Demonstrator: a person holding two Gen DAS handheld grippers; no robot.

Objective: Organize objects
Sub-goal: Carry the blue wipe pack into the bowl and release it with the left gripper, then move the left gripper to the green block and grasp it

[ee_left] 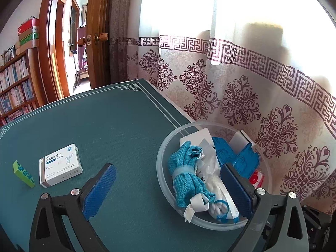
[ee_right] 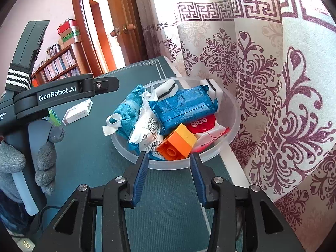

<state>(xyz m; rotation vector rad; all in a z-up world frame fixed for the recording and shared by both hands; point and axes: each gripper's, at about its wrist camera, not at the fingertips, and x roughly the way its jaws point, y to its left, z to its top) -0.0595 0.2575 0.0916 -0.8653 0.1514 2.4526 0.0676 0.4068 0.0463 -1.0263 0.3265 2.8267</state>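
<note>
Teal matting with a pale line border covers the desk, which stands against a cream curtain printed with maroon scrollwork. Nearest in the right wrist view, the right gripper has its jaws a little apart with nothing between them, their tips just at the near rim of the clear bowl. An orange toy brick lies in the bowl just beyond those tips, tilted against a red and white glue pack. Behind them rests a blue wrapped packet, with a white pack of cotton swabs to its left and a teal cloth bundle tied with white ribbon at the left rim. At the left of that view a hand in a grey glove grips the handle of the other tool. In the left wrist view, the left gripper has its jaws spread wide and holds nothing; its right finger overlaps the bowl's near right side, and its left finger is over bare matting. Left of it, well apart from the bowl, a white medicine box lies flat on the desk, with a green tile just to its left. Far off, a wooden door stands open beside a bookshelf full of books.
</note>
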